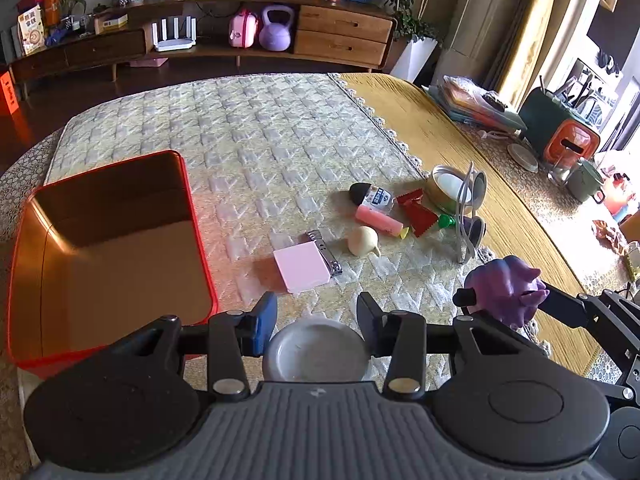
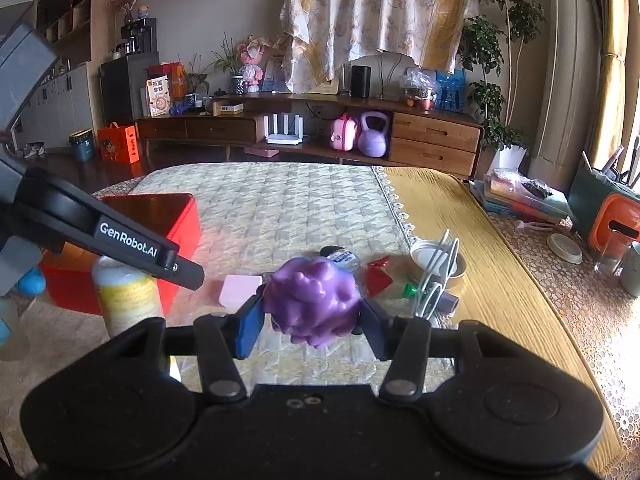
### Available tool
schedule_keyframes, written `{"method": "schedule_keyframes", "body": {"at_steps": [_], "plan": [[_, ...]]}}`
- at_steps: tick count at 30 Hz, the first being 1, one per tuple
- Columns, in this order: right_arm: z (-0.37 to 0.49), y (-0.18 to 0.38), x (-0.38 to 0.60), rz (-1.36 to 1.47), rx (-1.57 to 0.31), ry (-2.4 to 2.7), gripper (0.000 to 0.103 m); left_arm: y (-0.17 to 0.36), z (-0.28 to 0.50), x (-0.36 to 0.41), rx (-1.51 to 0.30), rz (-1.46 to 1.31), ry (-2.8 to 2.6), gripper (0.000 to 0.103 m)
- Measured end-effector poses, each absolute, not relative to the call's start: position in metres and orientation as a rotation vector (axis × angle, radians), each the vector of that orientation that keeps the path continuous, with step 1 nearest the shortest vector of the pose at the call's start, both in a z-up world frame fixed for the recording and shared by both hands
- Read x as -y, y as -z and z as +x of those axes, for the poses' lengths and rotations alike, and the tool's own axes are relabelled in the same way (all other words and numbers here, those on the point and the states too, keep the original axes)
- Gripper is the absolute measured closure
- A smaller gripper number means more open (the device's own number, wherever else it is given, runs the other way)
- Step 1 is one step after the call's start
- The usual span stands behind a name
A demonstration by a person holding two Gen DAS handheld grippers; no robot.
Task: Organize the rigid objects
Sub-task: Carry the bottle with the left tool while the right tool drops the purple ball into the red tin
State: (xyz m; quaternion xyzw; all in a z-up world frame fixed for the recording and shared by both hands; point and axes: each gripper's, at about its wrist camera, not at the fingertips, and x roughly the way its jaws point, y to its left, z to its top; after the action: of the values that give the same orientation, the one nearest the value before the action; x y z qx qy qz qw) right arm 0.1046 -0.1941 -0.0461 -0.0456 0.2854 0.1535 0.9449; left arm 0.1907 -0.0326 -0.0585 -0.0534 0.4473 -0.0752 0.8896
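A long, low wooden sideboard (image 2: 308, 128) with drawers stands along the far wall on a dark floor (image 2: 100, 172). A patterned cloth (image 2: 376, 16) hangs above it, with leafy potted plants (image 2: 492, 80) to the right. Daylight enters through yellow curtains (image 2: 616, 72) at far right.

Left gripper (image 1: 316, 320) sits low centre of its own view, jaws part-spread around a round white-capped bottle (image 1: 316, 350), blue pads at its sides; it shows again at the left edge of the right wrist view, arm angling down toward centre. Right gripper (image 2: 312, 326) is low centre of its view, blue pads (image 2: 250, 330) pressed against both sides of a lumpy purple toy (image 2: 312, 302). In the left view it enters from lower right.
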Motion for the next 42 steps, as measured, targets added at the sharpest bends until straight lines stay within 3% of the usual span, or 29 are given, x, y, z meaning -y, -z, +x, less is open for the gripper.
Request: {"method": "schedule_keyframes", "body": {"at_steps": [18,42], "plan": [[0.126,0.014,0.106,-0.183,-0.575,-0.518,0.051,-0.009,0.2,-0.065,-0.76,-0.187,0.014,0.06],[0.22,0.077,-0.028,-0.313,-0.772,-0.669,0.051,0.049,0.274,-0.154,-0.767,-0.152,-0.193,0.062]]}}
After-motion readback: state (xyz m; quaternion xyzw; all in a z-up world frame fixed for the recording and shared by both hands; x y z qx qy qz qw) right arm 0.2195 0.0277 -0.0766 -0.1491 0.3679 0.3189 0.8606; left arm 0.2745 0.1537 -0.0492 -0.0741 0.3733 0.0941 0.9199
